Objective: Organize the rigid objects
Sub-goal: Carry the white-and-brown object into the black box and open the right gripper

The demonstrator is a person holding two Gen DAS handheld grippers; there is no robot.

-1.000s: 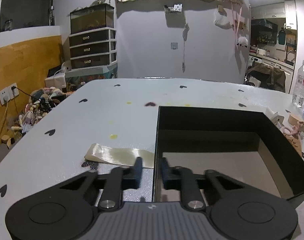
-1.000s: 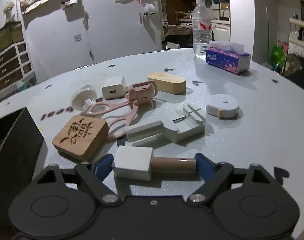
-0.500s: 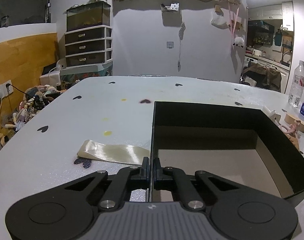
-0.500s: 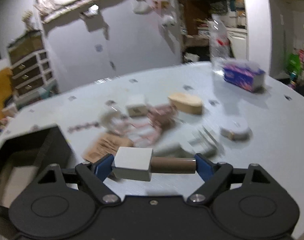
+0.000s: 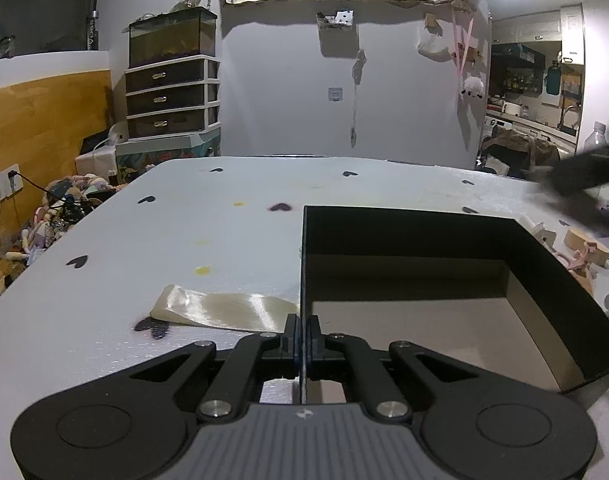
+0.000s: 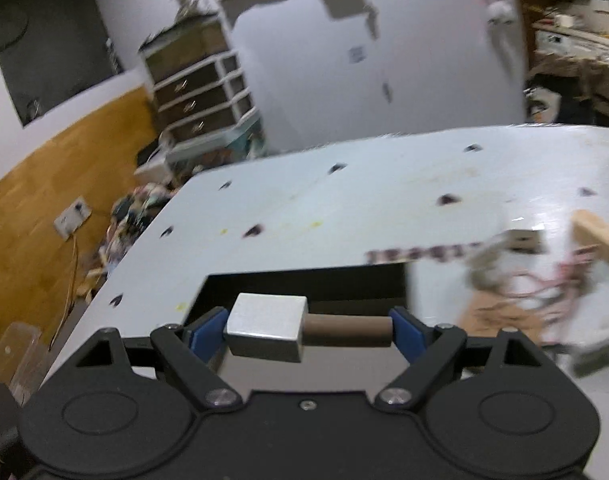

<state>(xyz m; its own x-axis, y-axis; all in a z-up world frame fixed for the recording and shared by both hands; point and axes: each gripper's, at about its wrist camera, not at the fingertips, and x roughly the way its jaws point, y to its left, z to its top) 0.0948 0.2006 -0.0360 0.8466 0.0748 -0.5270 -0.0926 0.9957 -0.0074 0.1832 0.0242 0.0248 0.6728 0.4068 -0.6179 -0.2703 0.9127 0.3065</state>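
Note:
A black open box [image 5: 536, 264] with a tan floor lies on the pale table, and nothing lies inside it. My left gripper [image 5: 303, 330] is shut on the box's left wall, one finger outside and one inside. My right gripper [image 6: 308, 330] is shut on a small mallet [image 6: 268, 332] with a white block head and a brown handle [image 6: 346, 331], held end to end between the blue pads. It hangs above the box [image 6: 304, 284]. In the left wrist view the right gripper shows as a dark blur [image 5: 584, 176] at the far right.
A cream ribbon strip [image 5: 220, 312] lies left of the box. Right of the box sit a wooden plaque [image 6: 500, 312], pink scissors [image 6: 544, 280], a wooden block [image 6: 600, 236] and a white charger [image 6: 524, 240], all blurred. Drawers [image 5: 172, 96] stand beyond the table's far left edge.
My left gripper closed onto the box's left wall and stayed put. My right gripper lifted the mallet off the table and swung left from the pile of objects to above the box.

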